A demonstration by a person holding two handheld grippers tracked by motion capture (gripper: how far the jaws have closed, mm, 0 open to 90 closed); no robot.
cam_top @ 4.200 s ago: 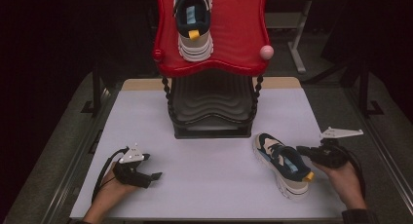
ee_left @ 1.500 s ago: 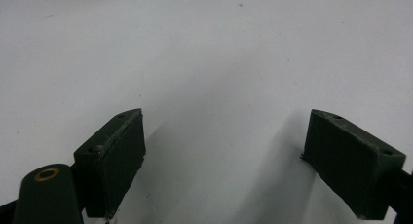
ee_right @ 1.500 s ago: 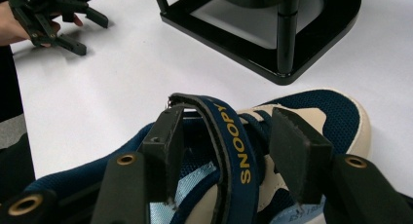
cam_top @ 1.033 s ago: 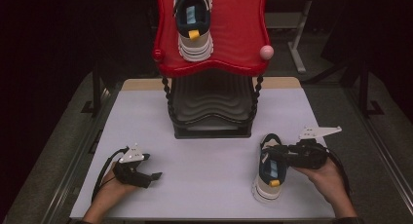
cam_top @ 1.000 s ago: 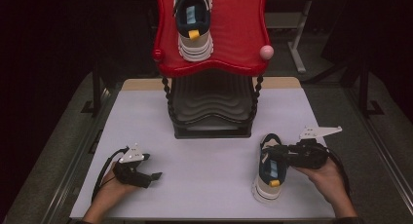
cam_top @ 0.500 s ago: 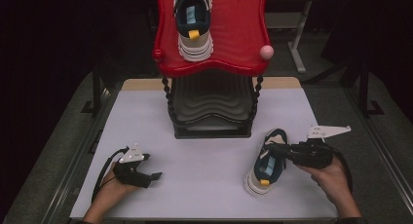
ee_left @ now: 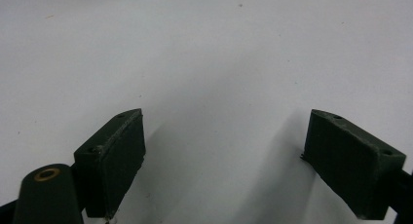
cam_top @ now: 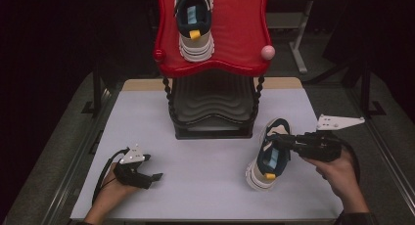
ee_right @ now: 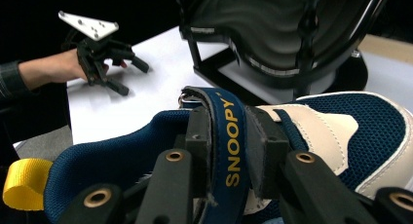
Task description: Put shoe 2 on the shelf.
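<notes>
A navy and cream sneaker with a yellow heel tab hangs tilted over the white table, to the right of the rack. My right gripper is shut on its navy "SNOOPY" strap. The jaws have just been closing, and the strap is pinched between the pads. The sneaker's toe points toward the rack. My left gripper rests open on the table at the front left, and there is nothing between its pads. A matching sneaker stands on the red top shelf.
The shoe rack's black lower tier stands at the table's middle back, under the red shelf. A pink knob caps the shelf's right corner. The left hand and its gripper show far off in the right gripper view. Dark floor surrounds the table.
The right gripper has risen, lifting the sneaker off the table and a little toward the rack, heel end hanging lower. The left gripper has stayed put.
</notes>
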